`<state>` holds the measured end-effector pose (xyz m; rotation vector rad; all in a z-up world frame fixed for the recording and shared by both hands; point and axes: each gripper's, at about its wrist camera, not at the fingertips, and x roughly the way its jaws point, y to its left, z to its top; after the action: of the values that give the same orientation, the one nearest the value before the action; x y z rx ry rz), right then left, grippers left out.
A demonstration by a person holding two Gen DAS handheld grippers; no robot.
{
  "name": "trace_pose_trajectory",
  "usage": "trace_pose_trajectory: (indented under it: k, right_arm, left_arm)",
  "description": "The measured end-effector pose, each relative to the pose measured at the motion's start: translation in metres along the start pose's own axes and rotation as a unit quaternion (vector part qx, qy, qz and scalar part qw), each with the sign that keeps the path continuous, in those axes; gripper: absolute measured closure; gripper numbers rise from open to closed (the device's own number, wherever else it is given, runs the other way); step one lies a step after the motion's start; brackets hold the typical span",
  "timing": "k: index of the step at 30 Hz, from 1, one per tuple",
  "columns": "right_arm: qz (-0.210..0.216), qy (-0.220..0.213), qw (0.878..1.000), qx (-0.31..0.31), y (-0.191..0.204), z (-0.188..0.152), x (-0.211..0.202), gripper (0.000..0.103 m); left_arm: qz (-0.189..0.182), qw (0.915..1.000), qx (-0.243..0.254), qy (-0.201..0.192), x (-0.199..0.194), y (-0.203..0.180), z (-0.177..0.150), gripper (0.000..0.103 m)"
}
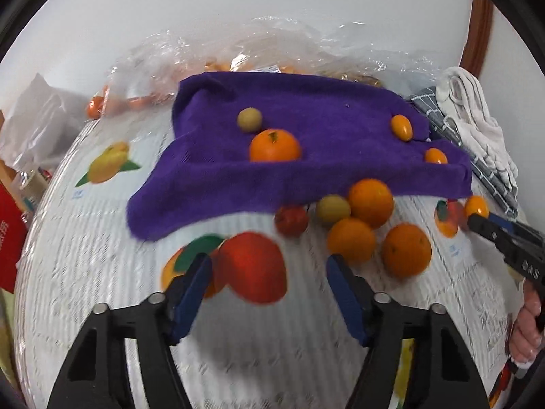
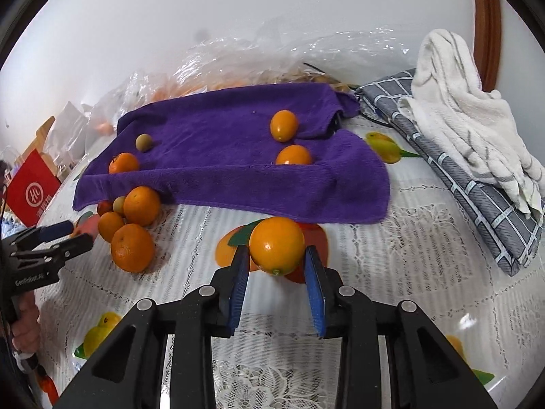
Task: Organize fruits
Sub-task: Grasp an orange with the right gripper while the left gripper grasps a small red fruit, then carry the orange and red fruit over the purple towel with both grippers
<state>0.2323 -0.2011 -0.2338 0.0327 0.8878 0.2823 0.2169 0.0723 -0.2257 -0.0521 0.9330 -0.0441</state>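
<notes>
Both views are bright and evenly lit by soft, diffuse light — shadows under the oranges (image 2: 133,247) are faint and short. The clear plastic bags (image 2: 272,51) at the back catch small white glints. The left wrist view is smeared by motion blur, most of all across the patterned tablecloth (image 1: 85,255); the right wrist view is sharper. Fisheye distortion bows the surface — black vignette fills every corner.

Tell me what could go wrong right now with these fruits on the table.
The right gripper pinches a small orange fruit only near its fingertips, so it might slip out. The loose oranges clustered at the purple towel edge could roll if the open left gripper nudges them.
</notes>
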Motion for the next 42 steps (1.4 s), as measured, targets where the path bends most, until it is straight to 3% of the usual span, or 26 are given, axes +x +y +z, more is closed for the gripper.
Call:
trace_pose_trajectory:
  k: [2,15,28,42]
  right_arm:
    - [0.002,-0.003,1.0,0.004,-0.001,0.0,0.0,0.071]
    - [-0.003,-0.007,1.0,-0.005,0.003,-0.002,0.001,0.071]
    - [-0.003,-0.038,0.999,-0.007,0.004,-0.003,-0.009,0.071]
    - [0.002,-0.065,0.998,0.001,0.001,-0.003,-0.018,0.071]
  left_arm:
    - [-0.004,1.0,-0.008,0.002,0.007,0.0,0.005,0.051]
    - [-0.022,0.9997,0.003,-0.009,0.021,-0.009,0.019,0.082]
    - [-0.029,0.9964,-0.017,-0.077,-0.005,0.002,0.015,0.082]
    - [-0.063,0.9906,-0.044,-0.113,-0.021,0.011,0.017,0.082]
